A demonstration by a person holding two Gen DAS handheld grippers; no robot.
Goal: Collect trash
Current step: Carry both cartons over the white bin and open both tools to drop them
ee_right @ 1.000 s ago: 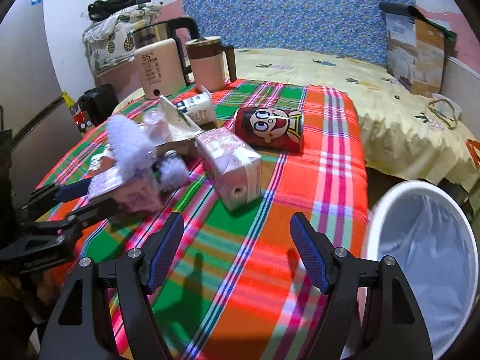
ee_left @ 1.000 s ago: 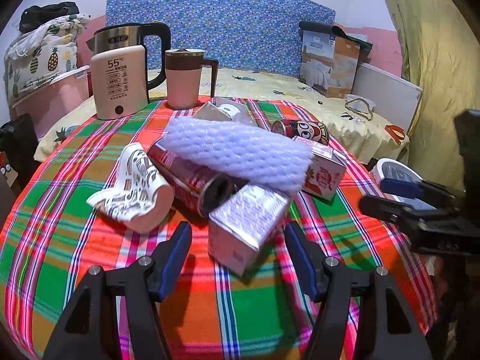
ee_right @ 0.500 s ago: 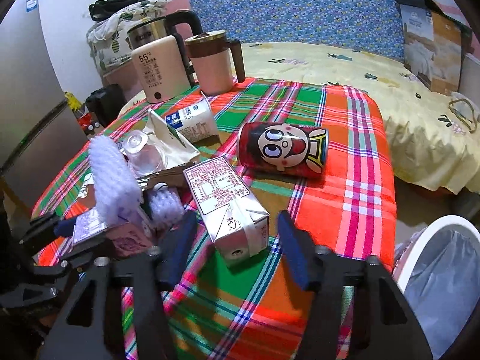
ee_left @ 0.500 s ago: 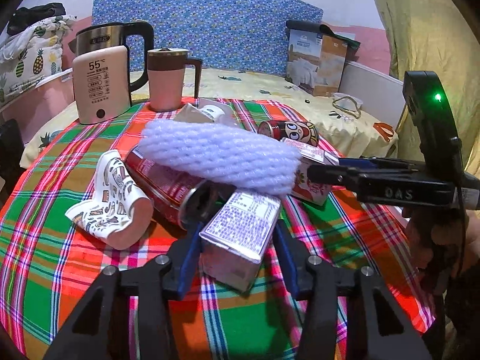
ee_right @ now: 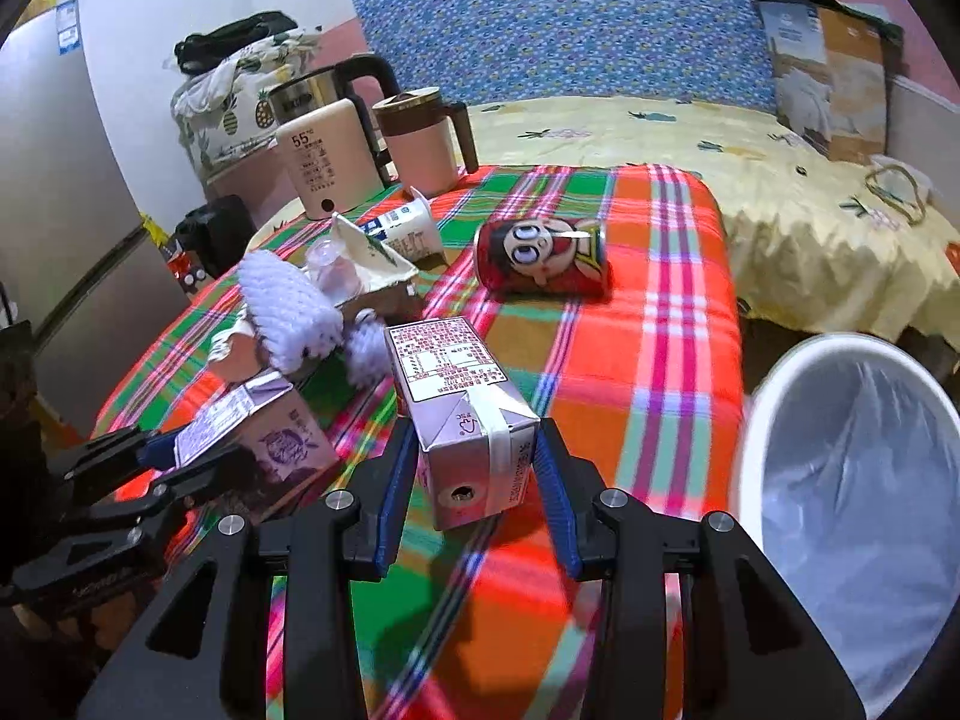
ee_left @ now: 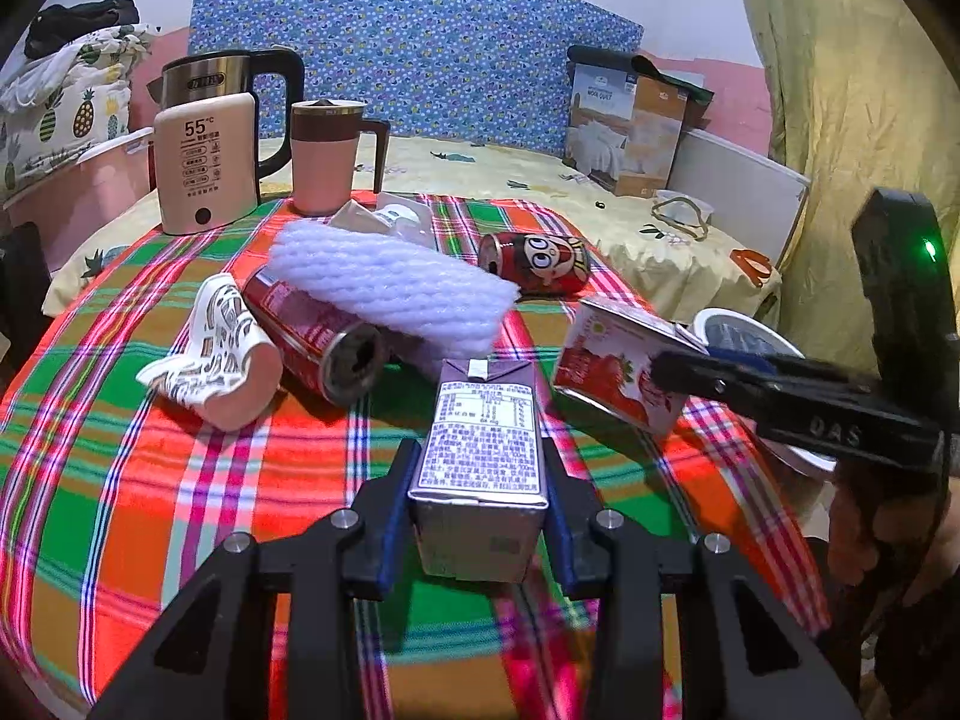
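My left gripper point(ee_left: 477, 510) is shut on a purple drink carton point(ee_left: 480, 456), which also shows in the right wrist view point(ee_right: 264, 426). My right gripper point(ee_right: 477, 480) is shut on a pink strawberry carton point(ee_right: 462, 396), seen tilted in the left wrist view point(ee_left: 618, 372). Other trash lies on the plaid tablecloth point(ee_left: 180, 480): a white foam sleeve point(ee_left: 390, 282), a red can point(ee_left: 312, 336), a cartoon can point(ee_left: 537, 261), a crushed patterned cup point(ee_left: 222, 348) and a yogurt cup point(ee_right: 408, 228).
A white bin with a plastic liner point(ee_right: 852, 468) stands off the table's right edge. A kettle point(ee_left: 210, 150) and a pink mug point(ee_left: 327, 156) stand at the table's far side. A bed with boxes point(ee_left: 630, 126) lies behind.
Both grippers moved forward and closed: the left onto the purple carton, the right onto the pink carton. Both cartons have shifted from where they lay.
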